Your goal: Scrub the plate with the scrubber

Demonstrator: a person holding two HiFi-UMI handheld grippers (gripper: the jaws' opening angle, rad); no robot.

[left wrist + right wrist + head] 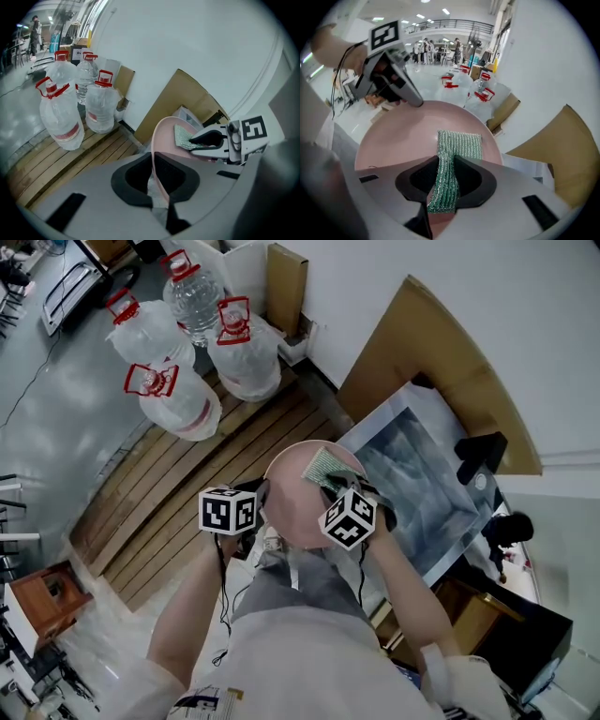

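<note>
Left gripper view is showing the left gripper [153, 164] clamping the rim of the pink plate [161, 136], seen edge-on with its face turned toward the right gripper [446, 165]. That one is pinching the green scrubber [460, 144], whose long axis is running along the jaws, its far end lying flat on the plate.

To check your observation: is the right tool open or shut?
Shut: the right tool pinches the green scrubber, which lies on the pink plate.
</note>
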